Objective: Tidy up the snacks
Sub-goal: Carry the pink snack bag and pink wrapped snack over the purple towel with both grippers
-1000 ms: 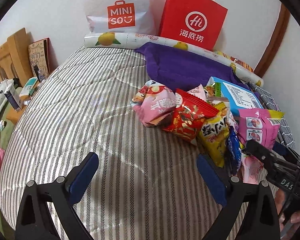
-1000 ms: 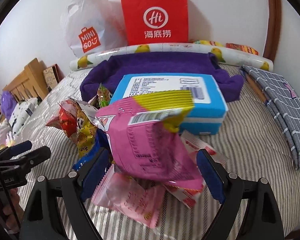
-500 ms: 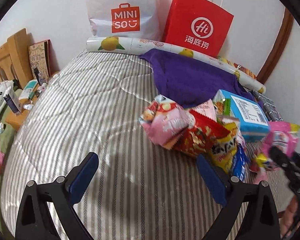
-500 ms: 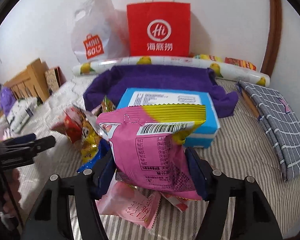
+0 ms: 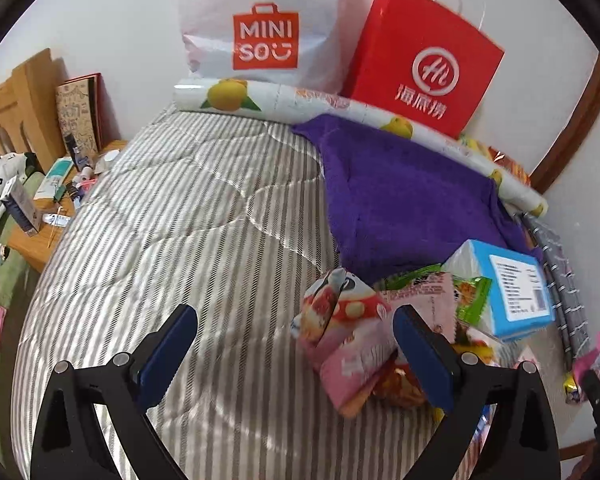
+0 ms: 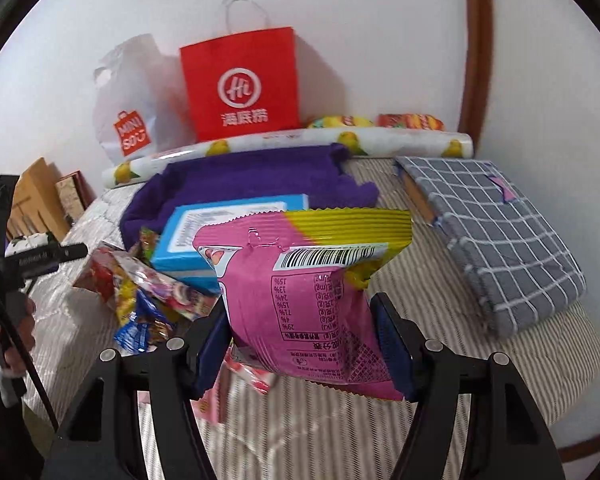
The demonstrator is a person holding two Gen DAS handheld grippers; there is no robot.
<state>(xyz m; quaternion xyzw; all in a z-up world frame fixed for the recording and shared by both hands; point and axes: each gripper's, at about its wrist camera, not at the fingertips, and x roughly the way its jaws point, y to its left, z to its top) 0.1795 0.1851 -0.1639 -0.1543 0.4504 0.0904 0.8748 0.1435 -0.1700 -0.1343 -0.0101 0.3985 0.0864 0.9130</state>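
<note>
Magenta-and-yellow snack bag (image 6: pixel 312 304) pinched in right gripper (image 6: pixel 300 344), jaws having just closed on it, lifted off striped bed (image 6: pixel 380 432). Left gripper (image 5: pixel 296 360) spread, empty, near snack pile (image 5: pixel 380 332). Pick step done; next needs a drop spot, maybe red paper bag (image 6: pixel 240 84).

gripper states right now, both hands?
Left hand-held gripper: open, nothing between its pads.
Right hand-held gripper: closed on the pink and yellow snack bag.
</note>
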